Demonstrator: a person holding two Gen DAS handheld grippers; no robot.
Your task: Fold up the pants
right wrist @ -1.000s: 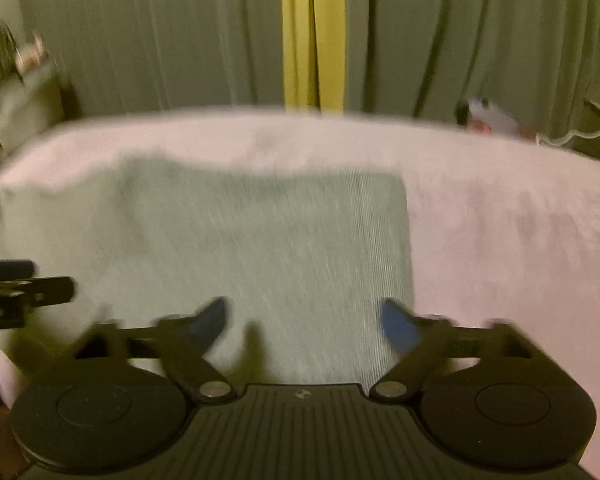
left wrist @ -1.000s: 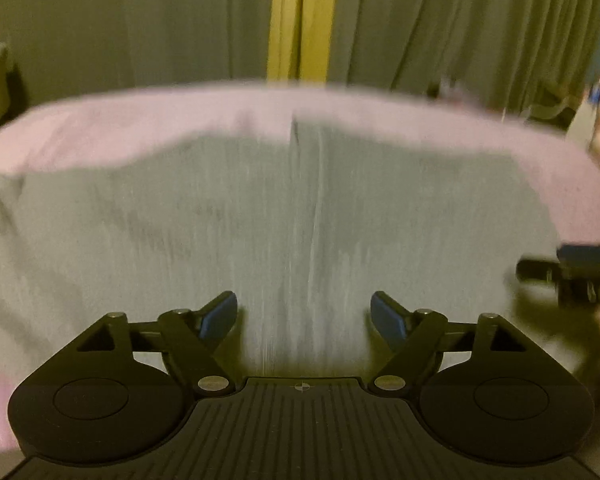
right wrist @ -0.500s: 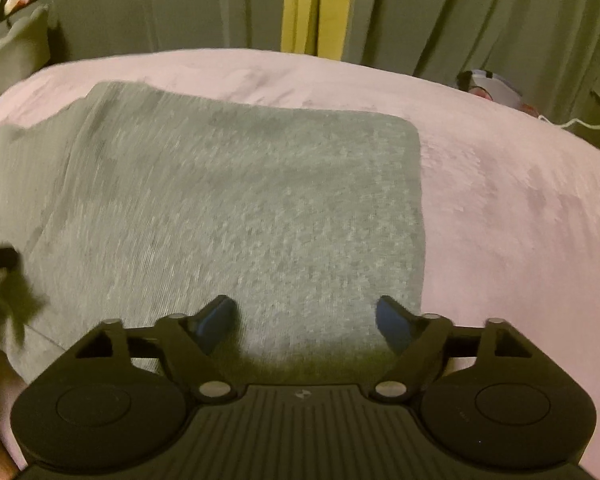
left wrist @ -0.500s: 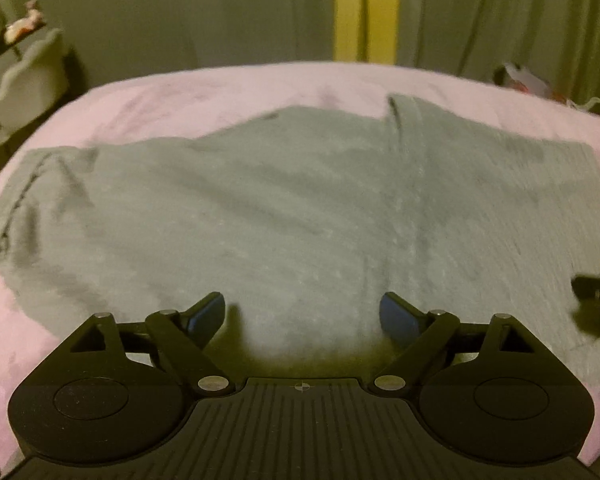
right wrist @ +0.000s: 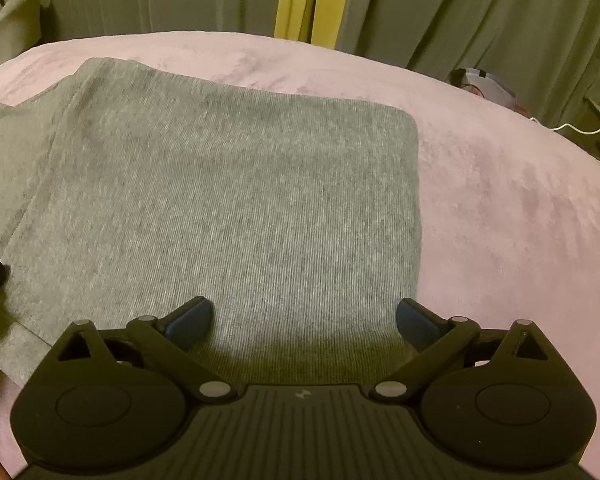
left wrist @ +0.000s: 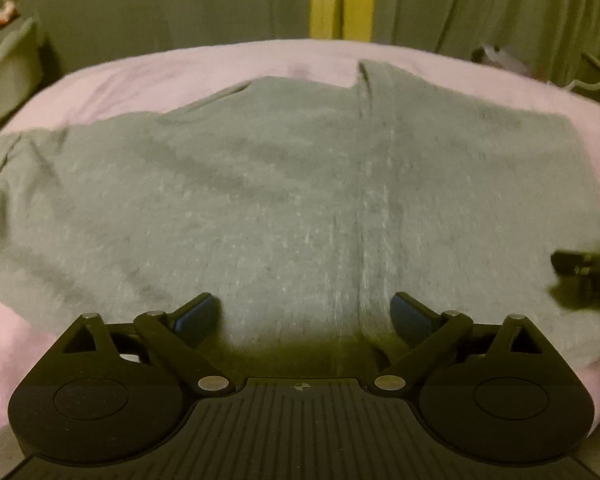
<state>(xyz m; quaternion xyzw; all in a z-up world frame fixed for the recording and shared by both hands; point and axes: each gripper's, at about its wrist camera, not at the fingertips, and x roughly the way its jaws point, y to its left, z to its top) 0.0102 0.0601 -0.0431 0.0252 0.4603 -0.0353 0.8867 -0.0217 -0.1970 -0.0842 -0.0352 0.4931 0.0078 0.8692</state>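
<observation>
Now both views have risen and steadied compared with a second ago, when they sat low over the cloth and were badly smeared by motion. The grey pants [left wrist: 284, 208] lie spread flat on the pink bed [left wrist: 204, 64], with a lengthwise seam running from the near edge toward a raised fold at the far side. The left claw [left wrist: 304, 312] hovers over the near edge with its blue pads wide apart and nothing between them. The right claw [right wrist: 304, 316] is likewise spread and empty above the squared-off right end of the pants [right wrist: 240, 200], and its tip shows at the right edge of the left view. Since neither claw holds fabric, a fold looks just laid down, or a fresh grasp is being lined up. By my judgement, the next pinch belongs at the near hem.
</observation>
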